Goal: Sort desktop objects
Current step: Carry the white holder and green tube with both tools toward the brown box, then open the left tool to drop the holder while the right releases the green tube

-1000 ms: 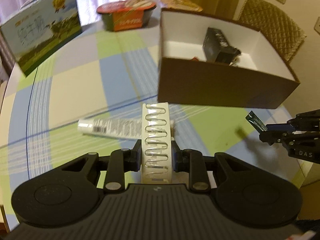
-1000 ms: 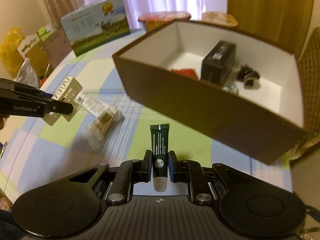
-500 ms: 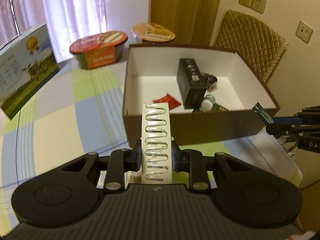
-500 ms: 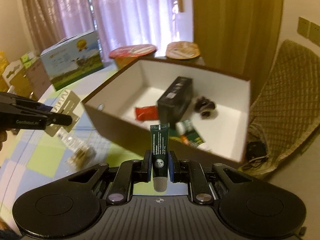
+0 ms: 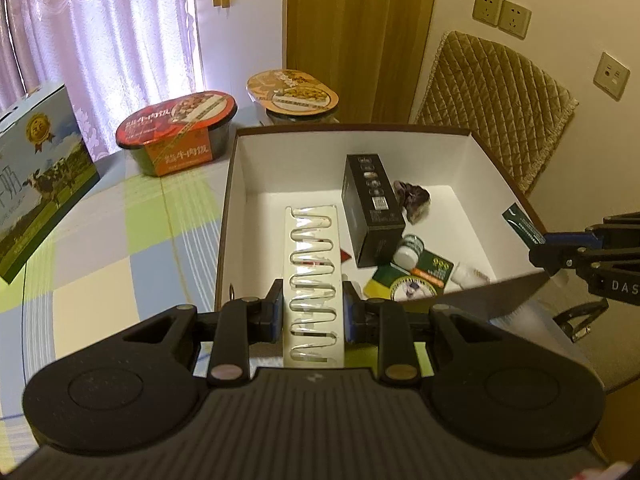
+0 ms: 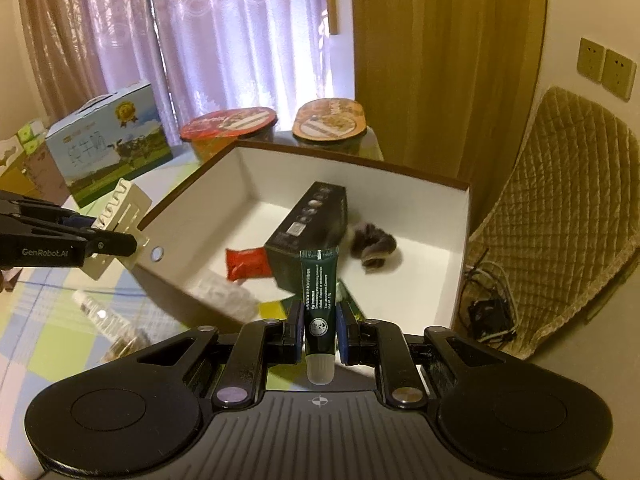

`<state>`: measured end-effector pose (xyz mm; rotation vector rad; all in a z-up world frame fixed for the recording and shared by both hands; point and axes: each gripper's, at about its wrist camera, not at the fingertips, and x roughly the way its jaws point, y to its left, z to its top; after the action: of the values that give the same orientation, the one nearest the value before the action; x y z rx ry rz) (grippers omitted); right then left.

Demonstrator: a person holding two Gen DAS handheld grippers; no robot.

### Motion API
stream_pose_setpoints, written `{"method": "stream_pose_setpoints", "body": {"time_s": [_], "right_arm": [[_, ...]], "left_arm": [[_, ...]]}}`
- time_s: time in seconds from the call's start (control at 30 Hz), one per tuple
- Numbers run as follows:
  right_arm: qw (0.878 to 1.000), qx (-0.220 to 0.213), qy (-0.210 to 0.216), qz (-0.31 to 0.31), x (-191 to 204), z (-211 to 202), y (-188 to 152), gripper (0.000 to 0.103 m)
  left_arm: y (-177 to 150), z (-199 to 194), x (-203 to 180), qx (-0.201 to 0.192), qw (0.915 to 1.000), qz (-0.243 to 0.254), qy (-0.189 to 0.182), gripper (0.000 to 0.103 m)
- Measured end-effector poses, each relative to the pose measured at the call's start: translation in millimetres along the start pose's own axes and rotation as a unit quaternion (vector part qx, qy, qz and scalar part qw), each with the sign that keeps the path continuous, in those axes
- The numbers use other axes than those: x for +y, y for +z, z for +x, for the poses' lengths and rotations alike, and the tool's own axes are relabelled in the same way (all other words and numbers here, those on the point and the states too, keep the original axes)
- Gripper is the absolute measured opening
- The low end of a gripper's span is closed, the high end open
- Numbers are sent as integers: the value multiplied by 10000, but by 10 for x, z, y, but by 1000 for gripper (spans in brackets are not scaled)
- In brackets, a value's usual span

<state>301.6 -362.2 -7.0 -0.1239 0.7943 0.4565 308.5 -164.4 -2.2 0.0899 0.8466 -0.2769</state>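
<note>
Checked tablecloth (image 5: 100, 264) under everything, curtains (image 6: 224, 40) behind, brown box (image 5: 228, 200) with white inside sitting mid-table. Left gripper (image 5: 313, 312) is pinching a white card of clips (image 5: 312, 272), held upright between the pads, its top end over the near wall of the box. Right gripper (image 6: 319, 330) is clamped on a dark green tube (image 6: 319, 300), cap toward the camera, crimped end up, held above the box's near edge. Already in the box: black carton (image 5: 372, 208), grey-purple scrunchie (image 5: 414, 200), red packet (image 6: 246, 262), small white-capped jar (image 5: 408, 246), green-yellow pack (image 5: 416, 276). From the left camera the red packet is almost fully hidden behind the card. Something blurry lies on the cloth left of the box in the right view, can't make it out. Two meal tubs (image 5: 180, 132) and a milk carton (image 6: 104, 144) sit at the far side.
</note>
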Motion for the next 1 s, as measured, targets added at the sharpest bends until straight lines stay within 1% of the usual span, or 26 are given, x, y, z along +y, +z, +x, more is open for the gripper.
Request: {"method": "stream_pose_setpoints", "body": {"time_s": [0.17,0.43,0.6,0.73,0.87,1.0], "right_arm": [[9999,96,-115,56,-123,216,129,13],[9990,342,-121,245,-312,619,326,13],[9980,503,-35,382,-427,893,449,13],[9972,609,39,440,-489,1091,528,13],[9966,723,55,384,-506,1261,559,13],[9956,858,71,358,-534,1402,560,13]], "left_arm": [[167,195,4,80,10000,41,22,23],[424,645,29,311,9995,36,101,23],[606,940,41,403,9991,52,127,23],[738,1224,35,566,9984,-5,6,23],[807,1527,4,734,9973,62,-9,23],[840,1791,33,889,9960,-49,-10,23]]}}
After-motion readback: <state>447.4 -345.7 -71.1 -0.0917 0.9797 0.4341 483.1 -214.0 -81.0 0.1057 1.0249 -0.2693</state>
